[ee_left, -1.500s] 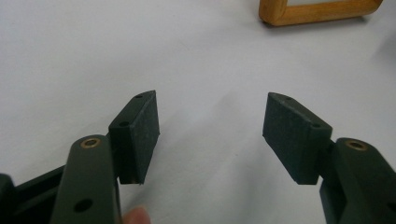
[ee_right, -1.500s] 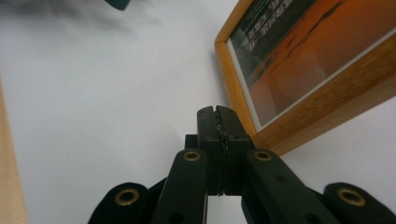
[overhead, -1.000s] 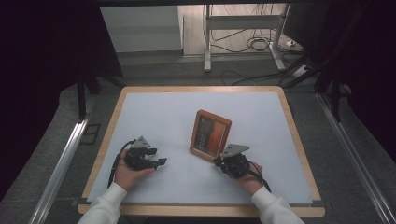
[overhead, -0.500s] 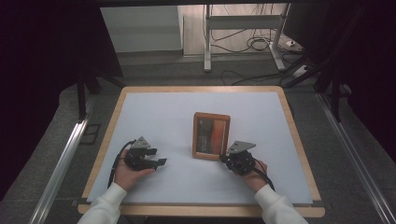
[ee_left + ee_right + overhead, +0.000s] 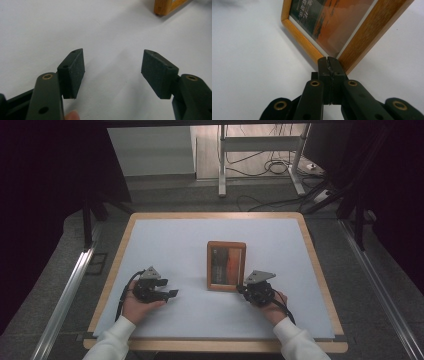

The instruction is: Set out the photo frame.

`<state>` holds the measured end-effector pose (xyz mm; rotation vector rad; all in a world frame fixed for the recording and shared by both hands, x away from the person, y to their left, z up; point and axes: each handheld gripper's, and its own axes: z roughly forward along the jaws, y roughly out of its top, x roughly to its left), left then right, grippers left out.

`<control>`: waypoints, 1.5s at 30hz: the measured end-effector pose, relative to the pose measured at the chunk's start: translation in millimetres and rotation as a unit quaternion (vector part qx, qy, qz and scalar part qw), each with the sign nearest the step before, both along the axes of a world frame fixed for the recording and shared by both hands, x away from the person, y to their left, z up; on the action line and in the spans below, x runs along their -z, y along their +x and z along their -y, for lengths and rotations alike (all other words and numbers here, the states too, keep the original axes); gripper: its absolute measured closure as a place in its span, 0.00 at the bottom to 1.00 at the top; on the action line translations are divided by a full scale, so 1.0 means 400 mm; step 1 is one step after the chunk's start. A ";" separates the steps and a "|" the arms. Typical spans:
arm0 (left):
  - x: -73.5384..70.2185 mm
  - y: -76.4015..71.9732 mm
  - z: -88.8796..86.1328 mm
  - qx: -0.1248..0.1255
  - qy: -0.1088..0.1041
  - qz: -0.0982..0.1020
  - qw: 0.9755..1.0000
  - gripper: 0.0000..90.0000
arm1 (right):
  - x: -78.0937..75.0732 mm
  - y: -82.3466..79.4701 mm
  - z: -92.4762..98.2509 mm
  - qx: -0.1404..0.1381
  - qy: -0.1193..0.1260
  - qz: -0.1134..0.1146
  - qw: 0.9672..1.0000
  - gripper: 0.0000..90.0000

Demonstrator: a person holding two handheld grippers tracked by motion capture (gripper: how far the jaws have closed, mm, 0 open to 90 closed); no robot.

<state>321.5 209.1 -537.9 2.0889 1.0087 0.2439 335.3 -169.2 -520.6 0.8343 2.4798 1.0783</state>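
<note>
A wooden picture frame (image 5: 226,265) with a dark and orange picture lies flat on the white table top (image 5: 200,240), square to its edges. My right gripper (image 5: 241,289) is shut, with nothing between the pads, and its tips (image 5: 329,61) sit against the frame's near corner (image 5: 362,32). My left gripper (image 5: 172,293) rests on the table to the left of the frame, pointing right. Its jaws (image 5: 112,72) stand open over bare table, well apart from the frame's corner (image 5: 167,6).
The table has a wooden rim (image 5: 112,270). Metal rails (image 5: 70,290) run along the floor on both sides. A metal stand (image 5: 222,165) and loose cables (image 5: 275,167) lie on the floor beyond the far edge.
The frame has turned from a tilted lie to square with the table edges. My right gripper has shifted slightly right at the frame's near corner. The left gripper has kept still.
</note>
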 end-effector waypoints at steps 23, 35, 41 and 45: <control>-0.006 0.007 0.008 -0.003 0.002 0.003 1.000 0.38 | -0.006 -0.034 0.002 -0.013 0.014 0.021 1.000 1.00; -0.011 -0.003 0.022 0.008 -0.001 0.010 1.000 0.38 | -0.040 -0.088 0.118 0.033 0.058 0.026 0.997 0.65; -0.011 -0.013 0.030 0.011 0.010 0.016 1.000 0.38 | -0.037 -0.119 0.183 0.073 0.069 0.018 0.995 0.39; -0.010 -0.022 0.034 0.014 0.011 0.017 1.000 0.38 | -0.032 -0.138 0.233 0.099 0.068 0.020 0.993 0.33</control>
